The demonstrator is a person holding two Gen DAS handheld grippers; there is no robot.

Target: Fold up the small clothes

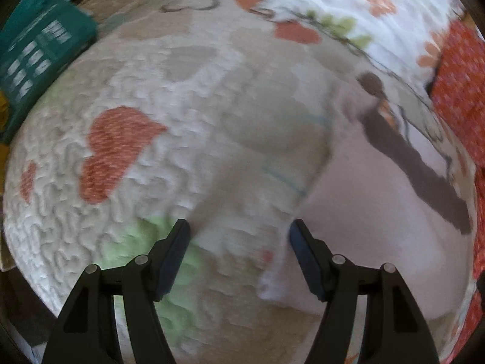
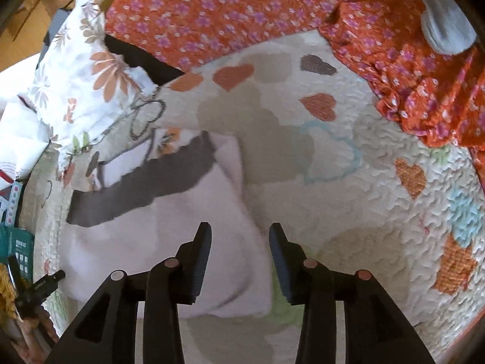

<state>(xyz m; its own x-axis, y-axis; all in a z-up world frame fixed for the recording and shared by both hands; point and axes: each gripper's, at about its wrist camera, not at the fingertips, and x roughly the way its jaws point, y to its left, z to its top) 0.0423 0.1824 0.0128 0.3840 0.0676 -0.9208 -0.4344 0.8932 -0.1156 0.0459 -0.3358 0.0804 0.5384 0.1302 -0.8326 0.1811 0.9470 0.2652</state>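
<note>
**Pale pink garment lying on a heart-patterned quilt, two open claws hovering above**

A small pale pink garment [image 2: 182, 242] with a dark grey band [image 2: 145, 182] across it is lying flat on a cream quilt [image 2: 348, 182] that is stitched with orange, grey and blue hearts. In the right wrist view the garment is filling the lower left of the quilt, its grey band running diagonally from lower left to upper right. In the left wrist view, which is blurred, the same pink garment [image 1: 379, 227] is sitting to the lower right, with the grey band [image 1: 418, 170] slanting along its far edge.

The right claw [image 2: 239, 233] is hanging over the near right edge of the garment, its fingers standing apart with nothing between them. The left claw [image 1: 239, 227] is hovering over the quilt [image 1: 151, 75] just beside the garment's edge, its fingers also spread wide and holding nothing; whether either claw is touching the fabric cannot be told.

Further out, an orange cloth with small purple flowers [image 2: 242, 9] is bunching along the far and right side of the quilt. A white pillow with a flower print [image 2: 81, 72] is resting at the far left. A green box [image 1: 39, 51] is sitting past the quilt's left edge.
</note>
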